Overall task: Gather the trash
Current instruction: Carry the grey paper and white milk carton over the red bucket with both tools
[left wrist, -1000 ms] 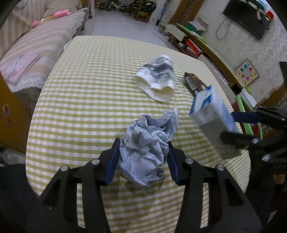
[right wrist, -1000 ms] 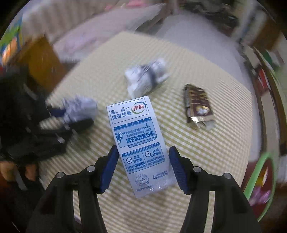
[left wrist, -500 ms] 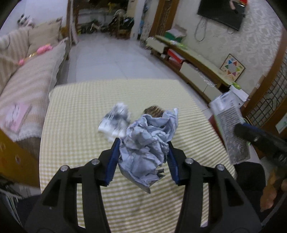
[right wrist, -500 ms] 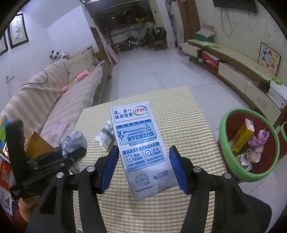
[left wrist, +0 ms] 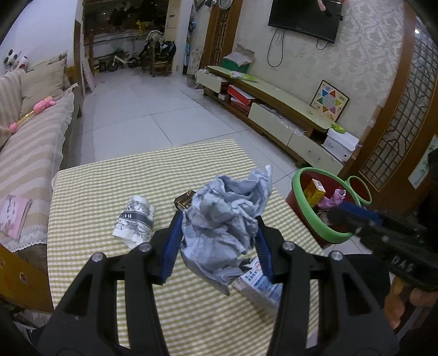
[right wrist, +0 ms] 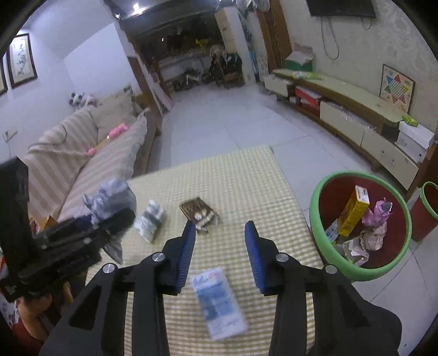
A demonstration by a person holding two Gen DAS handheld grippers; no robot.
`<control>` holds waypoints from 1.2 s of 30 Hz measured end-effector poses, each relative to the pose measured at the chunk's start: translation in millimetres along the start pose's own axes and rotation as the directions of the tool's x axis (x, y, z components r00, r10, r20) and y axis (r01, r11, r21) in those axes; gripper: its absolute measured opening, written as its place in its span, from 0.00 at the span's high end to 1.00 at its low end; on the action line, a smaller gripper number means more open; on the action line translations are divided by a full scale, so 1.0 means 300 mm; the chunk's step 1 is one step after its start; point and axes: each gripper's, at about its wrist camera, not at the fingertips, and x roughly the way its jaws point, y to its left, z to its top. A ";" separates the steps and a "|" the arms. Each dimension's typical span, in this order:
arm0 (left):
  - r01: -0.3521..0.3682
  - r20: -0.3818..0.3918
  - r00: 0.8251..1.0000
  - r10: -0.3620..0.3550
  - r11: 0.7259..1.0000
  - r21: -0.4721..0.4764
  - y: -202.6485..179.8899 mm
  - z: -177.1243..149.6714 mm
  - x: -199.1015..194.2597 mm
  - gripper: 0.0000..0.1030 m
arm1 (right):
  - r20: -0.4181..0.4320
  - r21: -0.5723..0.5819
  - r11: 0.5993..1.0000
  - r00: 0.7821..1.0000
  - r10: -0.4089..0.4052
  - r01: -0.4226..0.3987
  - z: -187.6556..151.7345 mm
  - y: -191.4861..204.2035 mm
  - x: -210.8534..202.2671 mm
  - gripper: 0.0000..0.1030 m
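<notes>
crumpled paper wad (left wrist: pixel 224 219), checked cloth tablecloth (left wrist: pixel 109 191) (matt)

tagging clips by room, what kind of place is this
Most likely a home living room: a striped sofa along one side, a wall-mounted TV above a long low cabinet, and a table with a checked cloth in the middle.

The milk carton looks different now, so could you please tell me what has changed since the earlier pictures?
The right hand-held gripper no longer holds the milk carton: it has dropped out, blurred below the empty, closing jaws, over the checked table. The left hand-held gripper still clamps the crumpled paper. The wrapper and paper cup stayed put.
</notes>
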 end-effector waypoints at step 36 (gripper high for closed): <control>-0.046 -0.076 0.996 0.039 0.995 -0.083 0.109 -0.087 0.034 0.54 | -0.277 -0.186 0.981 0.955 -0.107 0.056 -0.210 0.061 0.234 0.45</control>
